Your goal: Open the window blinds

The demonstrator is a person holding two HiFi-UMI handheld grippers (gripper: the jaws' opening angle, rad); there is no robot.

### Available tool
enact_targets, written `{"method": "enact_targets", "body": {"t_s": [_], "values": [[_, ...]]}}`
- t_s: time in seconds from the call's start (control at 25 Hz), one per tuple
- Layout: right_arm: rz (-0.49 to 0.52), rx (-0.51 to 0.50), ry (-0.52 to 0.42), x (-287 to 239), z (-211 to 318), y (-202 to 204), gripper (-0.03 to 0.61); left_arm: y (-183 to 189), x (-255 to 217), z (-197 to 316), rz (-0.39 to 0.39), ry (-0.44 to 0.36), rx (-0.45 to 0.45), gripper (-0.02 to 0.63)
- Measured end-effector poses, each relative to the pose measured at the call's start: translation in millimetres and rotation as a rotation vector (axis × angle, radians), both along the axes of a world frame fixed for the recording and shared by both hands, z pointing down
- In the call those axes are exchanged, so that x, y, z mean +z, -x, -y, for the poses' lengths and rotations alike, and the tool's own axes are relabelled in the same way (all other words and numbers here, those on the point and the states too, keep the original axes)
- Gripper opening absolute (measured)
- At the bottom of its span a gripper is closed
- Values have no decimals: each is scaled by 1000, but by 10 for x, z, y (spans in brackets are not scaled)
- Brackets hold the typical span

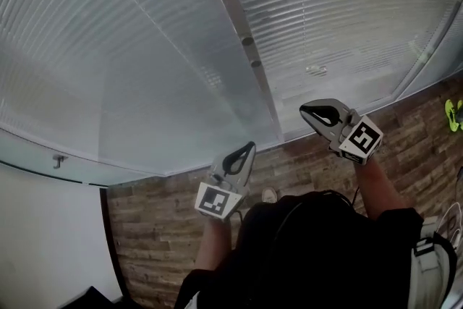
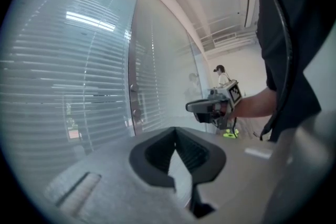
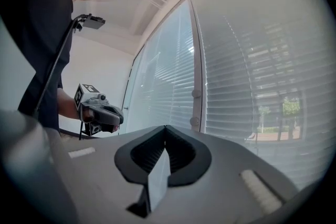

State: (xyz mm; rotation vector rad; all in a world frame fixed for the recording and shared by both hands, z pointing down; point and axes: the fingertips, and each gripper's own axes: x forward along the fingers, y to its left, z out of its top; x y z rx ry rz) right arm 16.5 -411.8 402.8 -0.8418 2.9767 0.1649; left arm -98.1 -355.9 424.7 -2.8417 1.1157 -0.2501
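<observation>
Nothing done yet: blinds (image 1: pixel 145 47) hang lowered beside the mullion (image 1: pixel 239 32); left tool (image 1: pixel 246 152) and right tool (image 1: pixel 312 112), both pressed together and empty, are near it.

The floor (image 1: pixel 155 235) was laid in brown, wood-look planks of mixed shades. Far to the right, a neon yellow-green object (image 1: pixel 452 116) lay on the boards, too small for me to name. What looked like the toe of a pale shoe (image 1: pixel 269 195) rested on the planks near the middle.
</observation>
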Motion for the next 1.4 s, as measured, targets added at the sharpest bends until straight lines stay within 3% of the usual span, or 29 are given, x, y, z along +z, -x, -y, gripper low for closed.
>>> {"method": "enact_targets", "body": {"t_s": [0.32,0.76,0.84,1.04,1.4], "values": [[-34,118,-9,-155,368,198,6,62,-7,317,-12,3,134,5],[-215,185,-45,-301,792,569,9,130,5,622,-33,10,256,5],[-254,192,-63,-329,855,626,41,135,15,634,-38,9,269,5],[-401,226,-151,-430,981,763,71,169,44,624,-45,20,284,5],[-772,368,-389,-745,1254,893,162,223,15,571,-74,10,294,5]]}}
